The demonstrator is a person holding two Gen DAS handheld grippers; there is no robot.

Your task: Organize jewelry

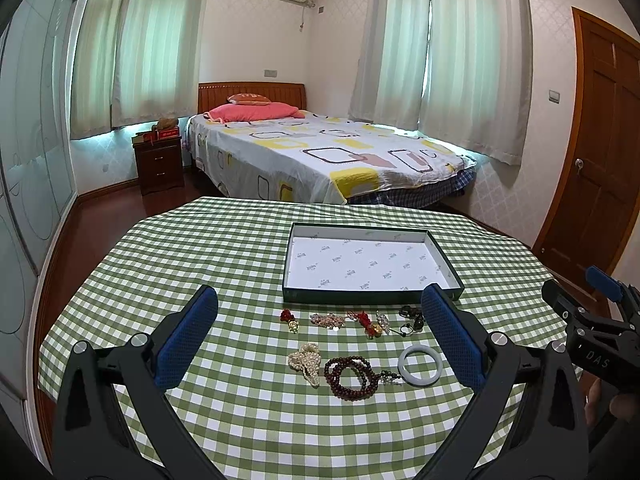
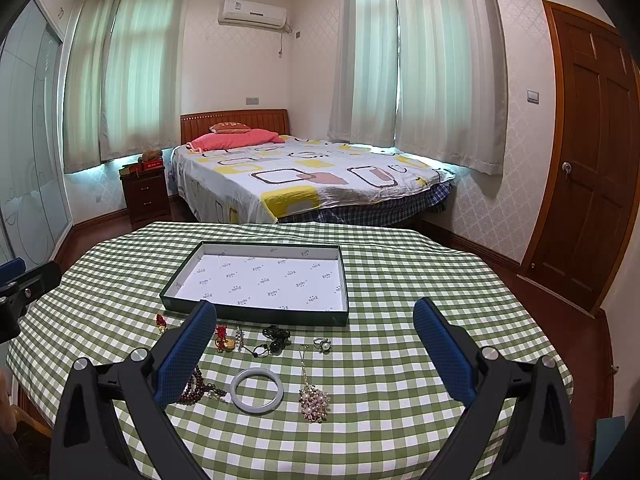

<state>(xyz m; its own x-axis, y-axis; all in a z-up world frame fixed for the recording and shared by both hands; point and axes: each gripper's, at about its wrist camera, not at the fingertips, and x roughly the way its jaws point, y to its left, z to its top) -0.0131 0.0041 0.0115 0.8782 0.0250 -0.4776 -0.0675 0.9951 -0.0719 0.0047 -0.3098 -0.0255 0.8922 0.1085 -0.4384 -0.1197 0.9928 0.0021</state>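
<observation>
A shallow dark-green box with a white printed lining lies empty on the green checked tablecloth; it also shows in the right wrist view. In front of it lie a pearl bracelet, a dark red bead bracelet, a white jade bangle, red and gold charms, a black cord piece, a ring and a pearl cluster pendant. My left gripper is open above the jewelry. My right gripper is open above the jewelry, empty.
The round table's cloth drops off at its edges. A bed, a dark nightstand and a wooden door stand beyond. The right gripper's body shows at the right edge of the left wrist view.
</observation>
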